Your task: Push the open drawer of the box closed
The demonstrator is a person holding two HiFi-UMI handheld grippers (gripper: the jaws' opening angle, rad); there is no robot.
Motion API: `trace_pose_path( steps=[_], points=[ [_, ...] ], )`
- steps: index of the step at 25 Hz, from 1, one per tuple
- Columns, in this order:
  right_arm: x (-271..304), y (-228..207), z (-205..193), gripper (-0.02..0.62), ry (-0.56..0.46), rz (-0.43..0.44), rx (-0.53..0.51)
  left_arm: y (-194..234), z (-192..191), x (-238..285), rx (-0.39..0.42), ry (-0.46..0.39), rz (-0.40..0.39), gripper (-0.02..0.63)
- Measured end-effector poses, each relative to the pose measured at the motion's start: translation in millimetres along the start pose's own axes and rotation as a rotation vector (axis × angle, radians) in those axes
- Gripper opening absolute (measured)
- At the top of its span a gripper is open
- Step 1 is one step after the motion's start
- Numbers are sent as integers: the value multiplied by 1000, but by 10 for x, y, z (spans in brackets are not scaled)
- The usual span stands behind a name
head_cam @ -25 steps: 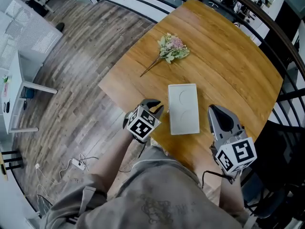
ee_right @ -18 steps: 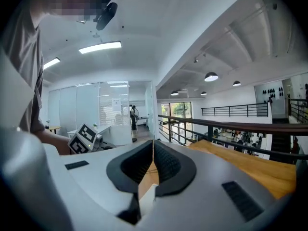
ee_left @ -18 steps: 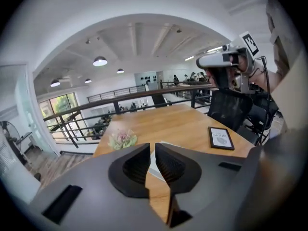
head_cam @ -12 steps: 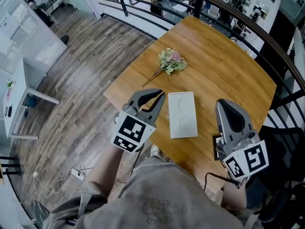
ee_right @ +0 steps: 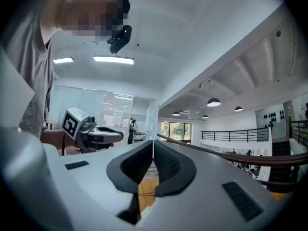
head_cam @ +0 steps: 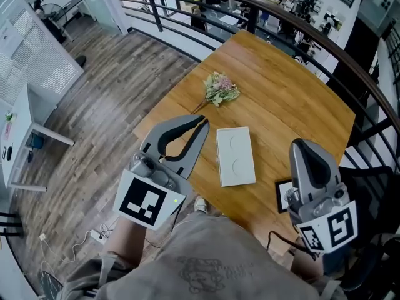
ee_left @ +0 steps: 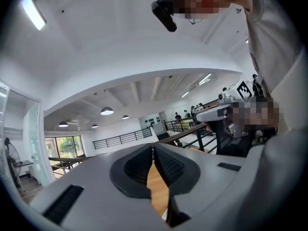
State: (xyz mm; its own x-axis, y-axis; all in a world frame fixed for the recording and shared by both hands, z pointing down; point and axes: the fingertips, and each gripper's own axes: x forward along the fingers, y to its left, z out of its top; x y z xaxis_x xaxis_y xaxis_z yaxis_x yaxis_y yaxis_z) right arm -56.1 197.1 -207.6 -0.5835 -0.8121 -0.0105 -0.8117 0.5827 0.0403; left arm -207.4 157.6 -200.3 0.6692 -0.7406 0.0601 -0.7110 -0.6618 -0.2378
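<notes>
The white flat box [head_cam: 235,156] lies on the wooden table [head_cam: 294,99], its long side pointing away from me. From above I see only its lid; no drawer shows sticking out. My left gripper [head_cam: 203,122] is raised above the table's near left edge, left of the box and apart from it. Its jaws are closing, tips together [ee_left: 153,146] with nothing between them. My right gripper [head_cam: 306,144] is raised to the right of the box, shut and empty [ee_right: 153,141]. Both gripper views look up toward the ceiling, so neither shows the box.
A small bunch of flowers [head_cam: 219,87] lies on the table beyond the box. A dark-framed flat thing [head_cam: 282,195] lies near the table edge under the right gripper. A black railing [head_cam: 187,5] runs round the table's far side. Wood floor lies to the left.
Both grippers have risen toward my head from beside the box. The left gripper's jaws, open half a second ago, have come together.
</notes>
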Motion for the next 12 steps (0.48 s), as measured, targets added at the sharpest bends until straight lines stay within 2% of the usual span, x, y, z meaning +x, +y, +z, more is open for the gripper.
trace_pose_path(
  steps=[5,12],
  points=[
    [-89,30,13,35,12,0,-6,9,6,-124,35,-1,10,26],
    [-75,54,-326,35,94,2,30,-62,-285,-116,-19,43,-3,26]
  ],
)
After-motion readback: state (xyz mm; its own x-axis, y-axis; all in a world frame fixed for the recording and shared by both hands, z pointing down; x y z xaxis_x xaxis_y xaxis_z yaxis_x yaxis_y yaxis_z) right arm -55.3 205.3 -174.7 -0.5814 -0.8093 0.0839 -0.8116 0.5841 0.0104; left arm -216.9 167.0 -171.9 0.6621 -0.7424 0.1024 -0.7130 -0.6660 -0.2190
